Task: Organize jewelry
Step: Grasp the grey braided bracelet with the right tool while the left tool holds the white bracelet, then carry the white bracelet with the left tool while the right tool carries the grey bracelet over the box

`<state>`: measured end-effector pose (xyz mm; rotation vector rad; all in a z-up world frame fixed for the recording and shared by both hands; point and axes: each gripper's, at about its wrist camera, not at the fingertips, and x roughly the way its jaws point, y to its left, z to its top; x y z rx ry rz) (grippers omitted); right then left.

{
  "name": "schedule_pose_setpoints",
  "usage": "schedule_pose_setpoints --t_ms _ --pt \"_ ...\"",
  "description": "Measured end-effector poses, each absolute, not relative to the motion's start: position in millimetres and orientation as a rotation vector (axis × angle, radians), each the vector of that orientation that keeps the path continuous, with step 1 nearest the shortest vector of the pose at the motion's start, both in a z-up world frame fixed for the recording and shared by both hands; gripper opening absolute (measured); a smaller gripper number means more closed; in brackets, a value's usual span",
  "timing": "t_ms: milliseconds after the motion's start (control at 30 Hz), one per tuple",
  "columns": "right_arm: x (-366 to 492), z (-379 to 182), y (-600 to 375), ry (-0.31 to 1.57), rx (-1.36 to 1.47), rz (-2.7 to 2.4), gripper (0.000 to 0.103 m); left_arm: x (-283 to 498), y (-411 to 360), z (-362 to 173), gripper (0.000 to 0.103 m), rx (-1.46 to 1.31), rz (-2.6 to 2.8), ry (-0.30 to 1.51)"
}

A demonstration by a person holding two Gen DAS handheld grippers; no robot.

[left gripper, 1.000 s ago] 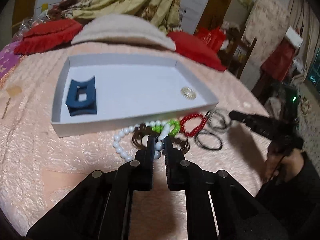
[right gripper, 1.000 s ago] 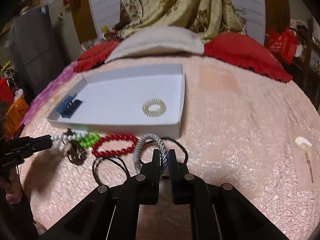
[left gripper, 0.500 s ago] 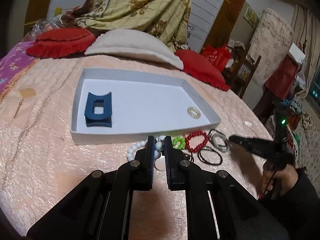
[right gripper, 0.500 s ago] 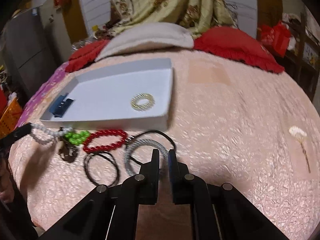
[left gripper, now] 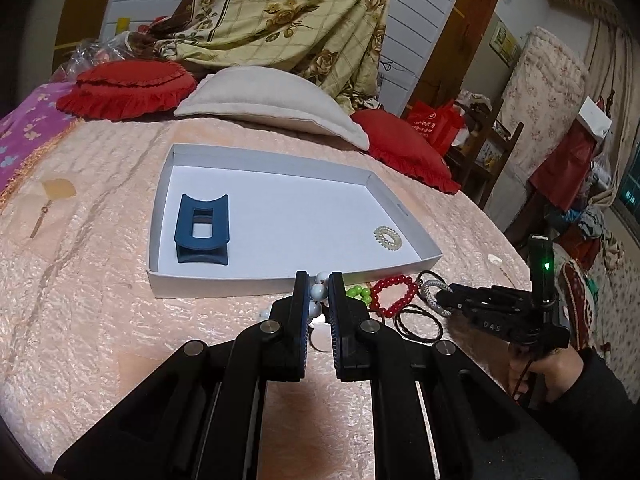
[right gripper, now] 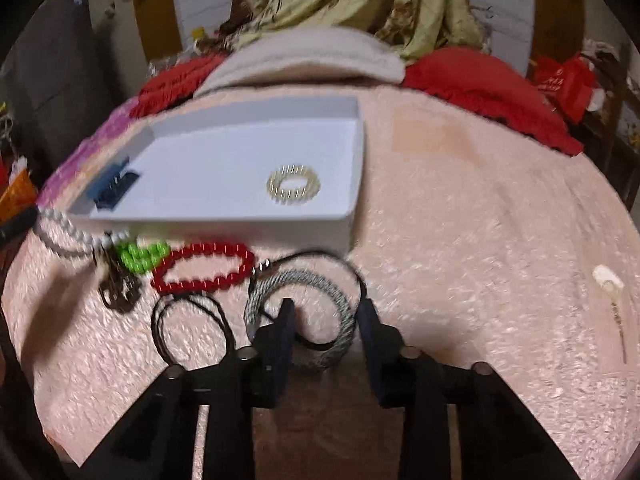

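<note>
A white tray (left gripper: 224, 280) lies on the pink bedspread with a blue hair claw (left gripper: 202, 230) and a gold spiral tie (left gripper: 388, 237) in it. My left gripper (left gripper: 319, 280) is shut on a white bead bracelet (left gripper: 318, 292), lifted in front of the tray; the strand also shows in the right wrist view (right gripper: 66, 230). My right gripper (right gripper: 324, 308) is open, its fingers astride the near side of a silver-grey braided ring (right gripper: 304, 312). Green beads (right gripper: 140, 256), a red bead bracelet (right gripper: 204, 266), a brown trinket (right gripper: 118, 292) and black hair ties (right gripper: 192, 328) lie beside it.
Red cushions (left gripper: 124, 86) and a beige pillow (left gripper: 272, 100) lie behind the tray. A hairpin on a card (left gripper: 48, 200) lies far left, another white-tipped pin (right gripper: 612, 292) far right. The bed edge falls away on the right, next to cluttered furniture (left gripper: 560, 160).
My left gripper has risen and pulled back with the white bead bracelet in it. My right gripper has opened and moved forward over the silver-grey ring.
</note>
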<state>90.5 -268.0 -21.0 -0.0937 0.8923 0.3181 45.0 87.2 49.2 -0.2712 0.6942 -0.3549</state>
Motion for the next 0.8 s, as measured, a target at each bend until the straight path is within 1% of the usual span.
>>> schedule_pose_setpoints --t_ms 100,133,167,500,800 --pt "90 -20 -269 0.893 -0.1 0.297 0.016 46 89 48 0.008 -0.272 -0.348 0.697" --pt "90 -20 -272 0.892 -0.091 0.295 0.01 45 89 49 0.008 -0.272 -0.346 0.695" --pt "90 -20 -274 0.891 -0.084 0.296 0.007 45 89 49 0.008 -0.274 -0.346 0.692" --pt "65 13 -276 0.747 -0.059 0.335 0.007 41 90 52 0.008 -0.274 -0.345 0.673" --pt "63 20 -259 0.734 -0.052 0.397 0.007 32 89 66 0.008 -0.285 -0.33 0.649"
